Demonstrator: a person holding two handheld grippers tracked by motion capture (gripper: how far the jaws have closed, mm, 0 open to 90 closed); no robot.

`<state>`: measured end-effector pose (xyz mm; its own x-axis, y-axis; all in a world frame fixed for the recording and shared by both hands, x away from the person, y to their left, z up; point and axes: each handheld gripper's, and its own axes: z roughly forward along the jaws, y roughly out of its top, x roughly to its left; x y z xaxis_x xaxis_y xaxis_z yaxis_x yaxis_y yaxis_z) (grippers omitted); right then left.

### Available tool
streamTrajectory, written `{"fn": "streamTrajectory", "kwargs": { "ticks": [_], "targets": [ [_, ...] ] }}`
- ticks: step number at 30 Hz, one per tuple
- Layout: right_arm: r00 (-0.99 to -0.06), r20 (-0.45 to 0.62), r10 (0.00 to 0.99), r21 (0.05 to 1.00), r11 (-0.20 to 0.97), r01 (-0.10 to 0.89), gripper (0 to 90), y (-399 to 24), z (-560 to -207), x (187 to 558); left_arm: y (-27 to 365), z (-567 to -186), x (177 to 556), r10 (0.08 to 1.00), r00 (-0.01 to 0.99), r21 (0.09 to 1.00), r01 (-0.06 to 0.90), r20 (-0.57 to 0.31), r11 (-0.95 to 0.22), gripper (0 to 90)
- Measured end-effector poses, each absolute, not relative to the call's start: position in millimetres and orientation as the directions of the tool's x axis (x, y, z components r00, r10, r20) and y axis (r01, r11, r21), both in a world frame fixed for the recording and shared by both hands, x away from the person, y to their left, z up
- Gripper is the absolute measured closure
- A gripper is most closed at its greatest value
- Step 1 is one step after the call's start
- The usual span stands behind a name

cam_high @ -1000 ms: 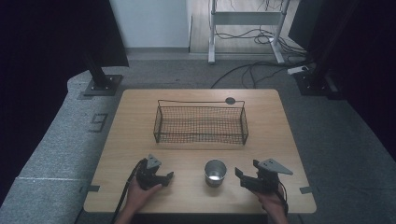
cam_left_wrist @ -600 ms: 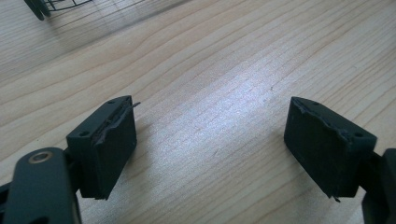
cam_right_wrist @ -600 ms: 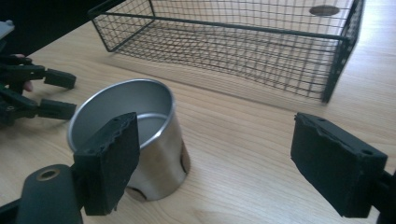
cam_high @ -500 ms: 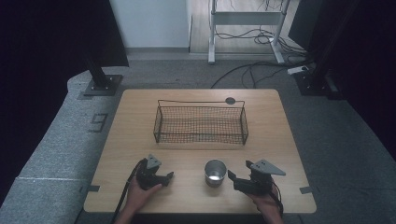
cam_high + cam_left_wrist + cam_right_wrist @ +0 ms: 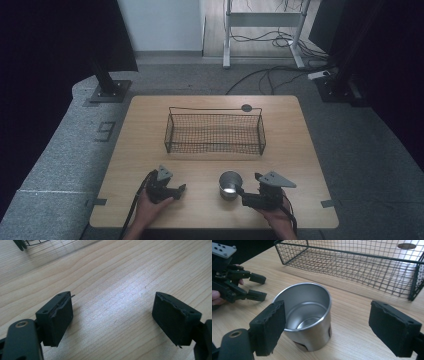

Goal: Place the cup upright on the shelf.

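Shiny steel cup [image 5: 230, 185] stood upright near desk [image 5: 300, 150] front edge, flanked by right gripper [image 5: 240, 192] jaws spread wide, left gripper [image 5: 181, 189] jaws spread over bare woodgrain, black wire-mesh basket [image 5: 215, 133] at centre

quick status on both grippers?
Left gripper: open, holding nothing, over bare table.
Right gripper: open, jaws either side of the steel cup, not clamped.

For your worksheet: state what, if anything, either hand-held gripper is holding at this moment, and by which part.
Nothing is held. The right hand-held gripper stands open around the steel cup; the left hand-held gripper is open over bare table.
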<state>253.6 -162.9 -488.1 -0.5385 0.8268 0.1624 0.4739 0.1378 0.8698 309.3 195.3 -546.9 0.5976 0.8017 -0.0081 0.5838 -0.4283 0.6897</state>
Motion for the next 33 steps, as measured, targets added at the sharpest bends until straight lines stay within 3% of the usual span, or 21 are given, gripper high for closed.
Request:
{"fn": "streamTrajectory", "kwargs": {
  "ticks": [19, 33],
  "targets": [
    [-0.585, 0.152, 0.797, 0.858, 0.188, 0.479, 12.5, -138.5, -492.7, 255.9, 195.3, -546.9, 309.3, 0.802, 0.598, 0.690, 0.584, -0.008, -0.428, 17.0],
    [-0.598, 0.134, 0.790, 0.852, 0.217, 0.477, 6.9, -121.4, -496.2, 265.8, 195.5, -546.8, 309.3, 0.801, 0.599, 0.689, 0.584, -0.007, -0.430, 16.9]
  ]
}}
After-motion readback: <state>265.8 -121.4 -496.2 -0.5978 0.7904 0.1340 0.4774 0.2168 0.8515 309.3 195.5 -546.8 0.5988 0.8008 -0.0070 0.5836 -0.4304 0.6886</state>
